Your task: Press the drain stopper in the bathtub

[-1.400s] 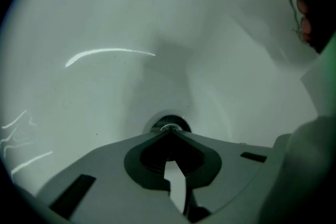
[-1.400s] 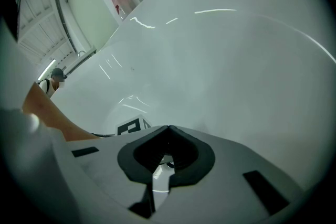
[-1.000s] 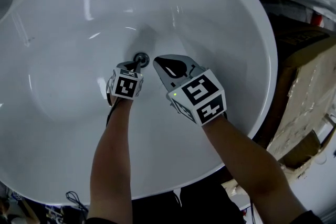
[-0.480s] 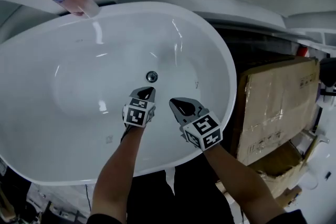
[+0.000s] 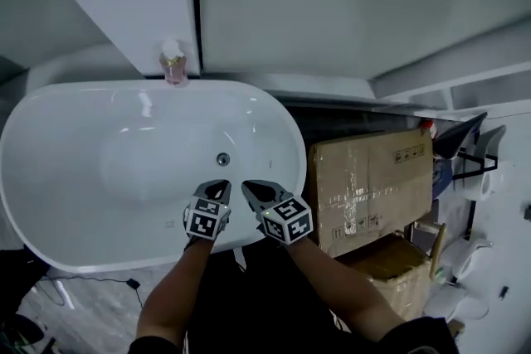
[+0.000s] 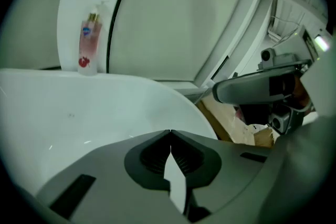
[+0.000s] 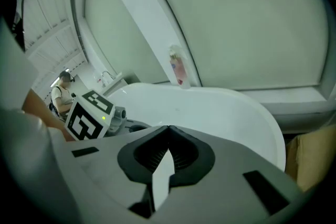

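The left gripper and right gripper hover above the near rim of the white oval bathtub. Both have their fingers pressed together and empty, apart from the round metal drain stopper.

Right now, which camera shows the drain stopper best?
The head view: the drain stopper shows as a small round metal disc on the bathtub floor, unobstructed. The left gripper view and the right gripper view show the tub's white wall and rim beyond their shut jaws, but no stopper.
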Demonstrator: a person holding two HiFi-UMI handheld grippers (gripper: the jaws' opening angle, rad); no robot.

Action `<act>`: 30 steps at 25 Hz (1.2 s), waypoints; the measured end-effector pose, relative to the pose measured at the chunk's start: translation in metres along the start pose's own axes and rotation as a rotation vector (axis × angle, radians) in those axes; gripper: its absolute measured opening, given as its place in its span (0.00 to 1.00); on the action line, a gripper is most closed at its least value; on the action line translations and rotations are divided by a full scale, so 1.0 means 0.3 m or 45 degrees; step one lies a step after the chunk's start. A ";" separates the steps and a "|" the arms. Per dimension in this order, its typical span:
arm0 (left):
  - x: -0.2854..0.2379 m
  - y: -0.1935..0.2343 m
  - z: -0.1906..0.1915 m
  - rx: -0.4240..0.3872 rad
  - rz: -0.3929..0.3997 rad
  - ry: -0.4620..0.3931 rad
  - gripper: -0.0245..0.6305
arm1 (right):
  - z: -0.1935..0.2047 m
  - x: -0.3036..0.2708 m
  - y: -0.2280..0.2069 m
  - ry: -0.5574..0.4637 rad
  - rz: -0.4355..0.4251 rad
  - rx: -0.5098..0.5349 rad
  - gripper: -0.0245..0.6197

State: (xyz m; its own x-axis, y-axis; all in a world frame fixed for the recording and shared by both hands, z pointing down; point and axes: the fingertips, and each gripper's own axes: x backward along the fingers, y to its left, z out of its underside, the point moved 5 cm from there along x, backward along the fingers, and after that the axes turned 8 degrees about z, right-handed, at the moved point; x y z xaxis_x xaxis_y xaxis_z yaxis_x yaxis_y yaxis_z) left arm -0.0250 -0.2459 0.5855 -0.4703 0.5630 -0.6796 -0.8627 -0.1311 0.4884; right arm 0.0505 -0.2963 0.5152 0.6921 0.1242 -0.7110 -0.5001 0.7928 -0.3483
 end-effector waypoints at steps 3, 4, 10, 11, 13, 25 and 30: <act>0.159 -0.096 -0.121 -0.052 -0.015 -0.040 0.07 | -0.174 0.125 0.088 -0.111 -0.044 0.054 0.06; 0.204 -0.118 -0.164 -0.084 -0.028 -0.051 0.07 | -0.226 0.161 0.105 -0.144 -0.049 0.075 0.06; 0.439 -0.159 -0.376 -0.186 -0.088 -0.138 0.07 | -0.419 0.322 0.201 -0.226 -0.094 0.171 0.06; 0.466 -0.154 -0.423 -0.214 -0.093 -0.169 0.07 | -0.451 0.336 0.215 -0.243 -0.110 0.202 0.06; 0.504 -0.160 -0.484 -0.256 -0.104 -0.218 0.07 | -0.491 0.367 0.232 -0.268 -0.137 0.263 0.06; 0.747 -0.293 -0.586 -0.232 -0.084 -0.381 0.07 | -0.606 0.539 0.276 -0.422 -0.185 0.330 0.06; 0.838 -0.340 -0.681 -0.275 -0.090 -0.499 0.07 | -0.675 0.622 0.305 -0.533 -0.206 0.339 0.06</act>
State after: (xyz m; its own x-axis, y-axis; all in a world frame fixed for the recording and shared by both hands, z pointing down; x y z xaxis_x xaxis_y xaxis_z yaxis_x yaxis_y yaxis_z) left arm -0.0931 -0.2576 0.2531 -0.3384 0.8379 -0.4282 -0.9289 -0.2247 0.2945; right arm 0.0285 -0.3213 0.2269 0.9257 0.1722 -0.3369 -0.2575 0.9392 -0.2273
